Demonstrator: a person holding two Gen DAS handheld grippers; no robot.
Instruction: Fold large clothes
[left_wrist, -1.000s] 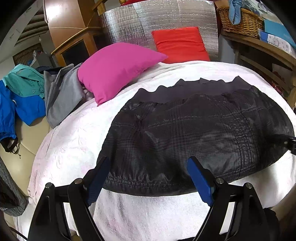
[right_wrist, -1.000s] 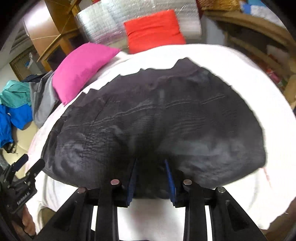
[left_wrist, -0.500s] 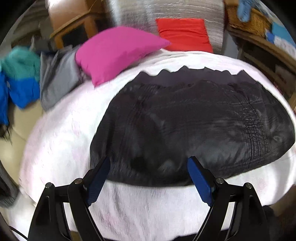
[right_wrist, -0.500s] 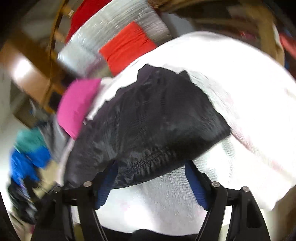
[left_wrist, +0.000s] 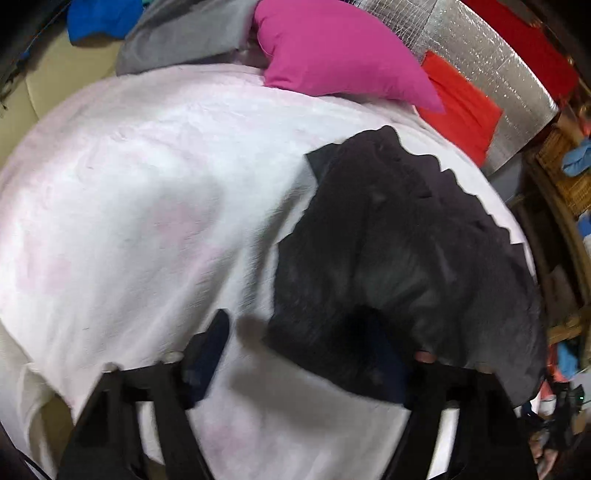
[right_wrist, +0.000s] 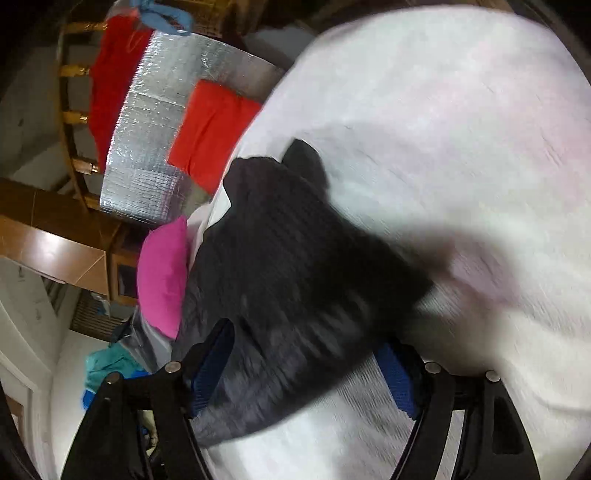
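Note:
A black quilted jacket (left_wrist: 406, 240) lies flat on the white bed cover (left_wrist: 147, 203). In the left wrist view my left gripper (left_wrist: 299, 362) hangs low over the jacket's near left corner. Its jaws are closing, the corner lies between them, and the blue pads (left_wrist: 207, 354) do not press on it. In the right wrist view the jacket (right_wrist: 295, 258) runs away from me. My right gripper (right_wrist: 303, 373) straddles its near hem by the right corner. Those jaws are closing too, with a gap still left at the pads (right_wrist: 395, 376). Both views are rolled and blurred.
A pink pillow (left_wrist: 332, 48), a red cushion (left_wrist: 461, 107) and a silver foil mat (left_wrist: 480, 48) stand at the bed's far end. Grey (left_wrist: 184, 37) and blue clothes (left_wrist: 103, 18) lie beside the pillow. A wicker basket (left_wrist: 569, 173) and wooden shelves are on the right.
Both grippers dropped toward the jacket's near hem and rolled. The left shifted to the left corner and narrowed. The right let go of the hem, opened wide, then began narrowing near the right corner.

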